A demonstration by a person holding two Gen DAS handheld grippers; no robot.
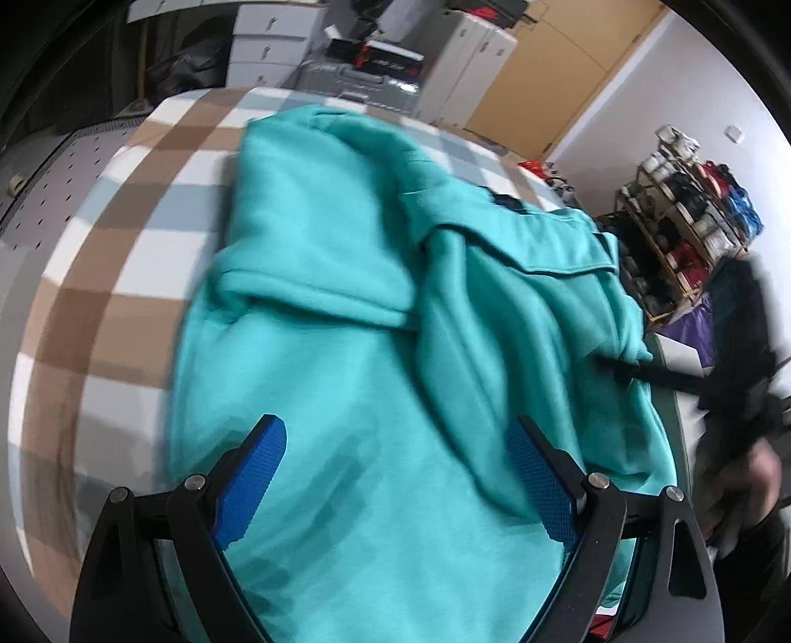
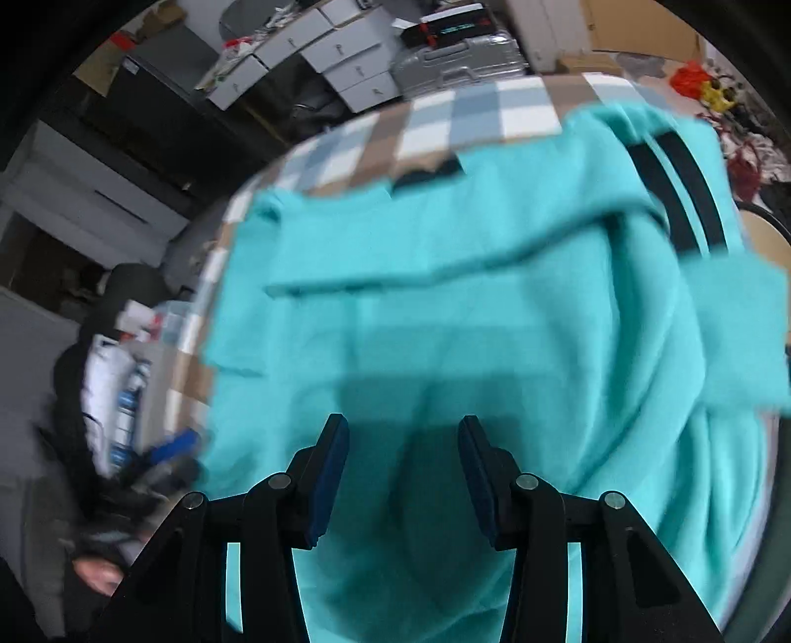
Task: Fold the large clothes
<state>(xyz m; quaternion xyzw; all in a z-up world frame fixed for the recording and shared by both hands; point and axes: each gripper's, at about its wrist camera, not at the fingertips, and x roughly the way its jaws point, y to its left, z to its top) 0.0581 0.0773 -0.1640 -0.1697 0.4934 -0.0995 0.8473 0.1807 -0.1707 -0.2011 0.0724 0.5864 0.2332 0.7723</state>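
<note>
A large turquoise sweatshirt [image 1: 346,277] lies partly folded on a checked tablecloth [image 1: 113,277]. My left gripper [image 1: 400,435] is open, hovering over its near part with nothing between the blue pads. The right gripper [image 1: 623,368] shows at the sweatshirt's right edge as a blurred black shape. In the right wrist view the sweatshirt [image 2: 469,306] fills the frame, with two black stripes [image 2: 677,198] at the upper right. My right gripper [image 2: 403,435] is open over the cloth, nothing between its pads.
The checked tablecloth [image 2: 445,118] shows beyond the garment. White drawer units [image 1: 272,44] and a grey suitcase [image 2: 460,59] stand behind the table. A shelf rack [image 1: 692,207] with jars stands at the right. A person in dark clothes [image 2: 74,445] is at the left edge.
</note>
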